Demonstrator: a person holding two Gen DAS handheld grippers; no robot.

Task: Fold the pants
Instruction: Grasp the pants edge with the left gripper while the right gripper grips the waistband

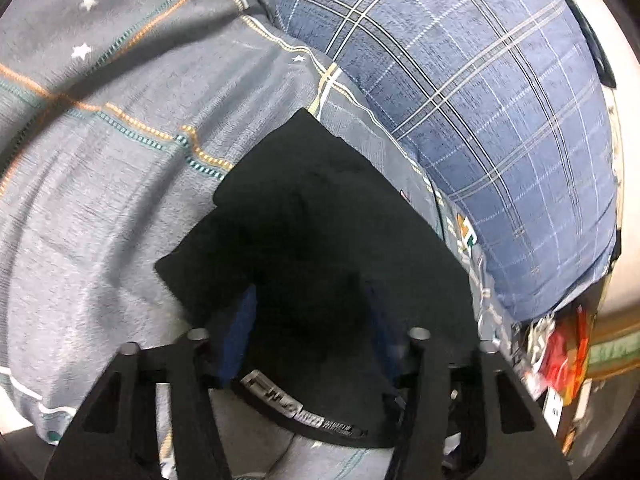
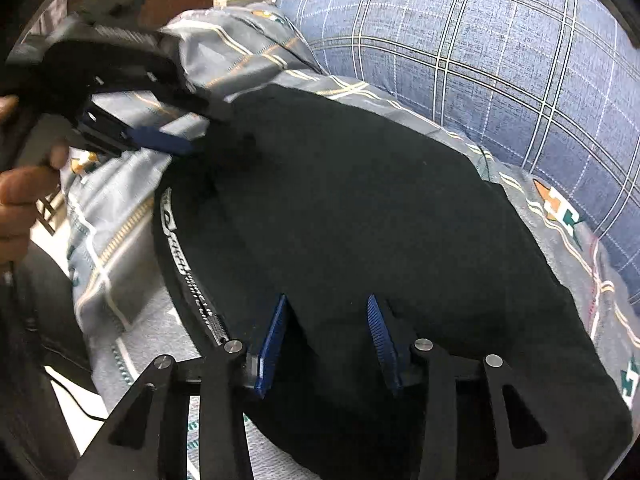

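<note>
The biggest thing I saw was the grey bedsheet (image 1: 100,184) with orange and teal lines and small white stars, which covered the bed under everything. Beside it lay a large blue checked pillow (image 2: 500,72), just behind the clothing. The black pants (image 2: 360,208) lay on the sheet in a folded heap, the waistband (image 2: 180,256) with white letters at the left edge in the right wrist view. My right gripper (image 2: 328,336) was over the near part of the pants, its blue fingers (image 2: 274,340) apart and resting on the cloth, not pinching it. My left gripper (image 1: 312,336) stood with black cloth filling the space between its fingers; I could not tell if it was clamped. A hand (image 2: 20,196) held its handle.
</note>
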